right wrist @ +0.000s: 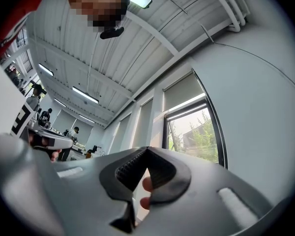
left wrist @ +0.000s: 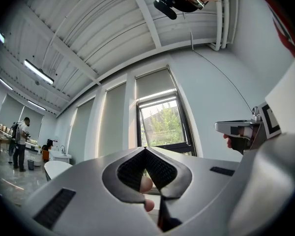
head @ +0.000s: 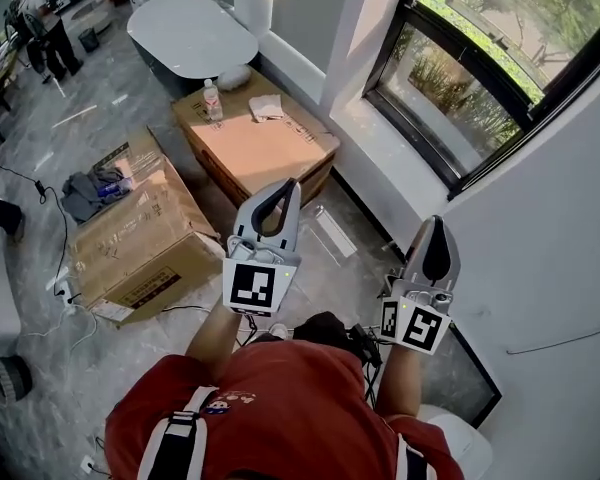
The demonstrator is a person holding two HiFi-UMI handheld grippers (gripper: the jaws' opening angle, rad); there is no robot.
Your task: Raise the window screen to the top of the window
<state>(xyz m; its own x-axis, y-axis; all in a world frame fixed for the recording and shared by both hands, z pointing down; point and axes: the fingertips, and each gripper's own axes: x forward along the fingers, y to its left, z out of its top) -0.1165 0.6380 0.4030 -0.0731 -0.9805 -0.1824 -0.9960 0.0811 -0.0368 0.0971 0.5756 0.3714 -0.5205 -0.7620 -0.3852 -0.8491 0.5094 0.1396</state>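
The dark-framed window (head: 460, 78) is set in the white wall ahead and to the right, with greenery behind its glass. In the left gripper view a grey screen (left wrist: 155, 84) covers the upper part of the window (left wrist: 163, 127). The right gripper view shows the same screen (right wrist: 183, 93) above the glass (right wrist: 196, 136). My left gripper (head: 284, 188) (left wrist: 146, 149) is shut with nothing in it and points toward the window. My right gripper (head: 436, 224) (right wrist: 147, 149) is also shut and empty, beside the left one and nearer the wall. Both are well short of the window.
Two cardboard boxes (head: 255, 143) (head: 140, 233) stand on the floor to the left, one bearing a bottle (head: 212, 99). A white tub (head: 190, 33) lies beyond them. A white sill (head: 390, 158) runs under the window. A dark panel (head: 472, 380) lies by the wall. People (head: 40, 23) stand far left.
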